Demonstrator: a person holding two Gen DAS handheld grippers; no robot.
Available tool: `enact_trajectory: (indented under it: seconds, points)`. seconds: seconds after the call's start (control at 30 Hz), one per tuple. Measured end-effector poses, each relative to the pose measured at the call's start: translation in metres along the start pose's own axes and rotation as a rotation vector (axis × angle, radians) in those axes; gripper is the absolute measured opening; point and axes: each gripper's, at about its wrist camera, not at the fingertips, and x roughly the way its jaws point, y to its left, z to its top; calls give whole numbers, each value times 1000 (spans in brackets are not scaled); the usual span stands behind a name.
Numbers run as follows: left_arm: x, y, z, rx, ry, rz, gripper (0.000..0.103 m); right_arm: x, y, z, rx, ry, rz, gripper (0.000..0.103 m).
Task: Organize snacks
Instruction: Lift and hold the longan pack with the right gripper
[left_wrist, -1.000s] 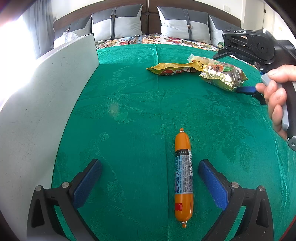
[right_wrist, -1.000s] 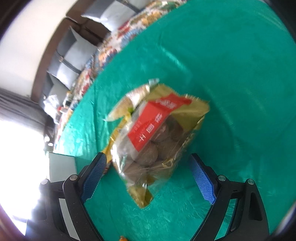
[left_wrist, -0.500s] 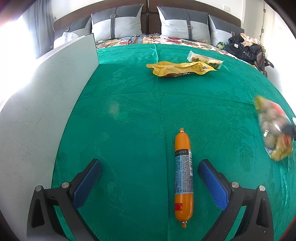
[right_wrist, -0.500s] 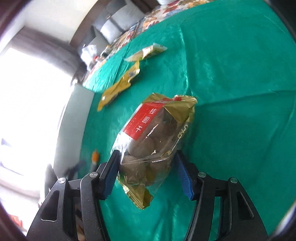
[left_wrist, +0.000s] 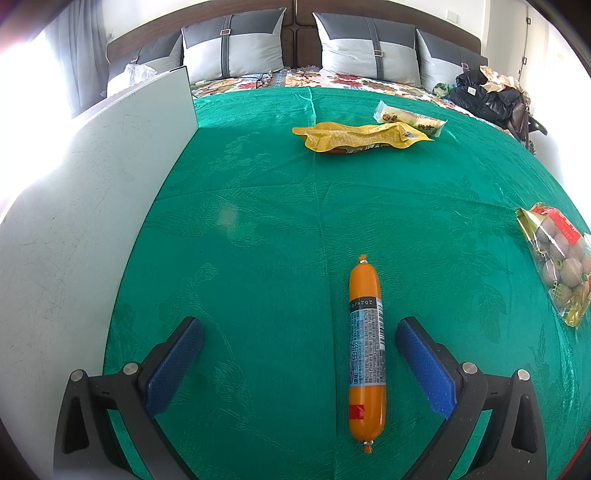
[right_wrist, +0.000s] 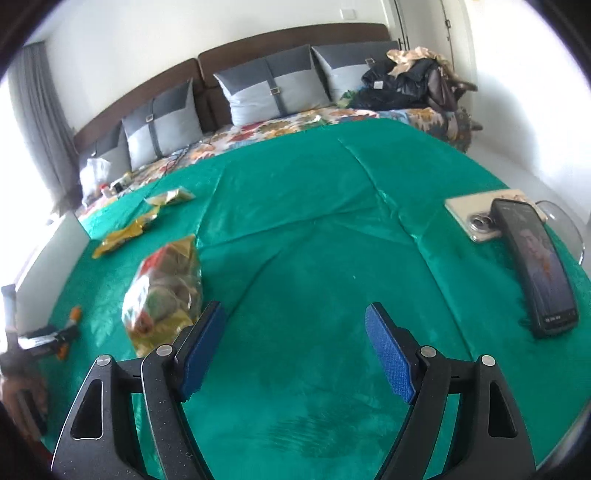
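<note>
My right gripper (right_wrist: 291, 350) is let go now. Its jaws have just been opening, and only green cloth (right_wrist: 314, 258) shows between the blue pads (right_wrist: 201, 349). The clear bag of round brown snacks (right_wrist: 164, 291) lies on the cloth, just left of my left pad, not held. Two phones (right_wrist: 532, 254) lie off to the right, one partly on top of the other.

My left gripper (left_wrist: 299, 365) is spread wide too, holding nothing. The orange sausage stick (left_wrist: 365, 354) lies on the cloth between its pads, closer to the right one but not touching it. Far ahead lie a yellow packet (left_wrist: 354, 137) and a pale packet (left_wrist: 408, 120), close together. A white board (left_wrist: 85, 206) stands on the left.
</note>
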Motion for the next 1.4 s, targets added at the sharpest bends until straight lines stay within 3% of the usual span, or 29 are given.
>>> enact_trajectory:
  seconds: [0.07,0.23,0.4,0.57,0.73,0.93,1.17,1.27,1.4]
  points:
    - [0,0,0,0,0,0,103,6,5,-4,-29,28,18,81]
    - [0,0,0,0,0,0,103,4,7,-7,-50,-17,53,81]
    - [0,0,0,0,0,0,103,19,20,-6,-65,5,65,81]
    - [0,0,0,0,-1,0,103,3,36,4,-82,-58,92,81]
    - [0,0,0,0,-1,0,103,-1,78,26,-193,-114,99,81]
    - [0,0,0,0,-1,0,103,32,113,33,-287,-28,68,80]
    - [0,0,0,0,-1,0,103,91,129,18,-370,197,-9,82]
    - [0,0,0,0,-1,0,103,93,116,19,-290,190,51,82]
    - [0,0,0,0,-1,0,103,93,113,16,-295,180,42,86]
